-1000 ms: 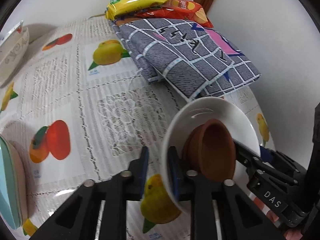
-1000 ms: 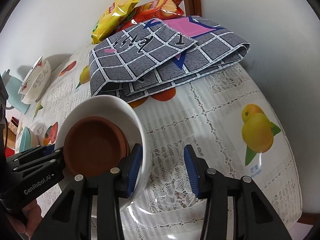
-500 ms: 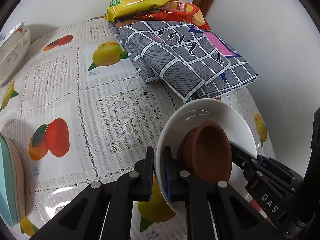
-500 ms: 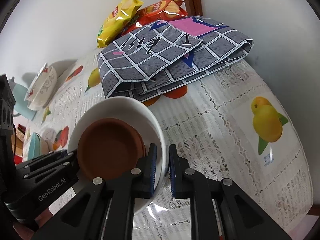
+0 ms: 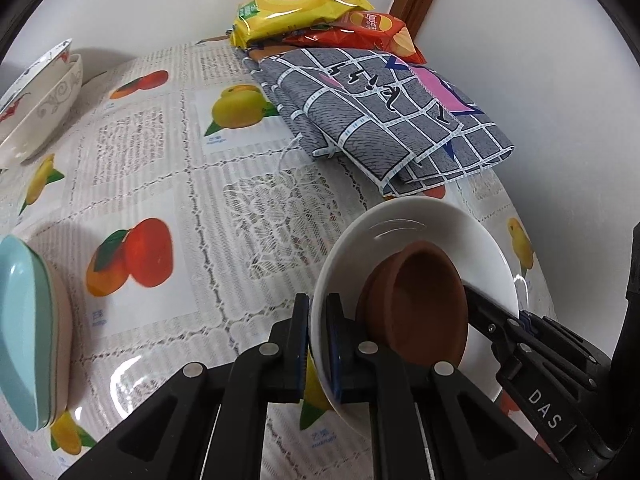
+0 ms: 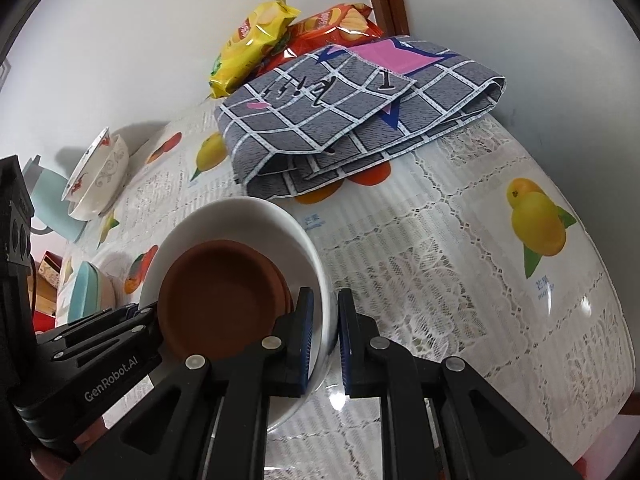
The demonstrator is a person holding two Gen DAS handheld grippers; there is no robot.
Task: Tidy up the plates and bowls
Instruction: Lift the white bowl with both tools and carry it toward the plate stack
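A white bowl (image 5: pixel 424 232) with brown clay saucers (image 5: pixel 420 304) stacked inside is held between both grippers above the fruit-print tablecloth. My left gripper (image 5: pixel 318 332) is shut on the bowl's left rim. My right gripper (image 6: pixel 324 336) is shut on the bowl's right rim (image 6: pixel 320 280); the saucers (image 6: pixel 216 300) show from above there. A stack of patterned white bowls (image 5: pixel 36 100) stands at the far left, also in the right wrist view (image 6: pixel 98 176). A light-blue and beige bowl stack (image 5: pixel 28 340) lies at the near left.
A folded grey checked cloth (image 5: pixel 384 120) lies at the back right, with yellow (image 5: pixel 296 4) and red (image 5: pixel 372 32) snack bags behind it by the wall. A light-blue mug (image 6: pixel 48 200) stands at the far left. The table edge falls off at right (image 6: pixel 600 360).
Both grippers have closed on the white bowl's rim, from open a second ago. The bowl has shifted slightly toward the near edge.
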